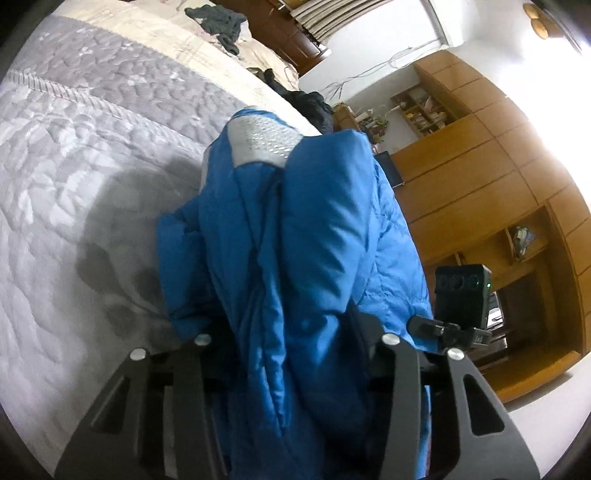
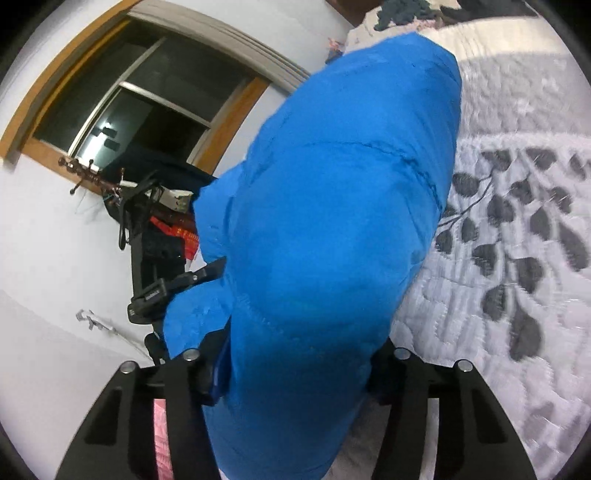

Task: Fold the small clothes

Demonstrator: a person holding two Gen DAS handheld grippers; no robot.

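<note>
The blue jacket is smooth, slightly shiny quilted cloth — probably nylon — with a pale perforated mesh panel. The bed cover is matt stitched fabric; the cupboards are satin-finished wood.

We saw a bed covered by a grey quilted bedspread with a dark leaf pattern. Beyond it lay a cream sheet, and on that a crumpled dark grey-green garment and other dark clothes.
</note>
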